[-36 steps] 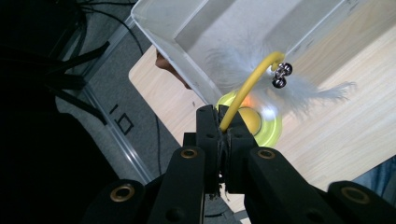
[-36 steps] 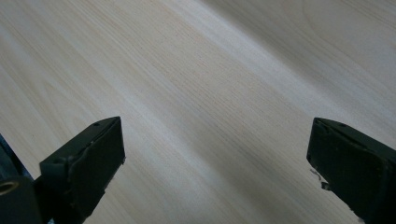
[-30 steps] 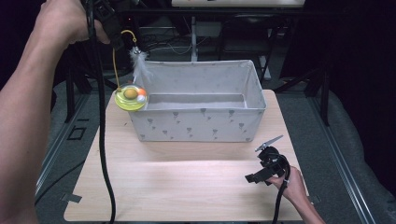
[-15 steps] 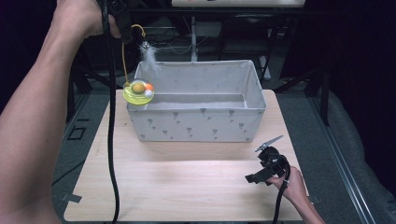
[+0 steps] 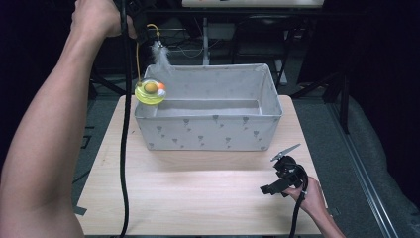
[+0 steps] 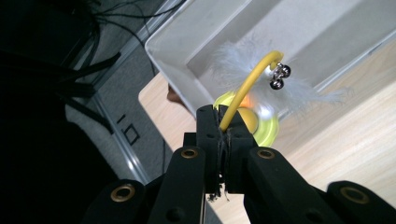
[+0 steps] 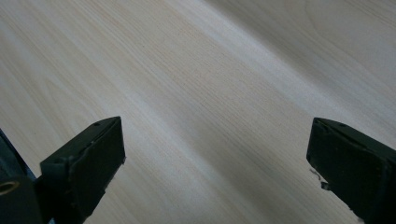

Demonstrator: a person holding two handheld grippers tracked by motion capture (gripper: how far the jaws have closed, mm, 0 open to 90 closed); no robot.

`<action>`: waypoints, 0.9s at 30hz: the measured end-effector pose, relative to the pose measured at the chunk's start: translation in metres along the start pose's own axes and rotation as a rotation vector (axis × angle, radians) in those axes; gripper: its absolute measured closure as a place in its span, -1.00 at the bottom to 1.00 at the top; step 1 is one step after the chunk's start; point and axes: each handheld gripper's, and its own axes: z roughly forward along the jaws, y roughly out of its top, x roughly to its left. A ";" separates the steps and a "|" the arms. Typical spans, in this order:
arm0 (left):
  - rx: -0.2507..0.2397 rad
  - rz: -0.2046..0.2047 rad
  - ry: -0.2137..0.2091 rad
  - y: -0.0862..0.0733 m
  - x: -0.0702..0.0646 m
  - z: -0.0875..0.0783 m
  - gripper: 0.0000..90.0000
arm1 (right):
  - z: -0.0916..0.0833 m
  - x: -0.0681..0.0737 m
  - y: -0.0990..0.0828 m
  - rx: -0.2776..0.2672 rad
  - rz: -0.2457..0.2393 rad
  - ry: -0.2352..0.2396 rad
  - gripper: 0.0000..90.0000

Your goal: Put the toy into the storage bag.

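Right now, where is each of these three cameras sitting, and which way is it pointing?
High view: fixed above the person's side, looking forward and down on the wooden table and grey fabric bin; both forearms enter from below.
Left gripper view: rides on the left hand-held gripper, looking down along jaws shut on the yellow cat toy.
Right gripper view: rides on the right hand-held gripper, facing bare tabletop between its open jaws.
Shared: high and left gripper views both show toy, bin and table.

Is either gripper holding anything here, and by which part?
The left gripper pinches the cat toy by its yellow wire stem, so the disc base hangs at the bin's corner. The right gripper holds nothing.
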 end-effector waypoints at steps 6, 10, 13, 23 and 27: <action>-0.016 -0.003 -0.012 0.005 0.000 0.018 0.95 | 0.000 0.001 0.000 -0.005 0.005 -0.002 -0.91; -0.027 0.001 -0.026 0.006 -0.002 0.032 0.95 | 0.000 0.002 0.000 -0.014 0.013 0.003 -0.90; -0.035 -0.003 -0.026 0.006 -0.002 0.039 0.95 | 0.001 0.002 0.000 -0.020 0.009 0.012 -0.90; -0.010 -0.011 -0.054 0.008 -0.002 0.069 0.95 | 0.001 0.004 -0.001 -0.032 0.022 0.003 -0.90; -0.013 -0.012 -0.067 0.009 -0.005 0.083 0.95 | 0.001 0.004 -0.001 -0.037 0.027 0.020 -0.90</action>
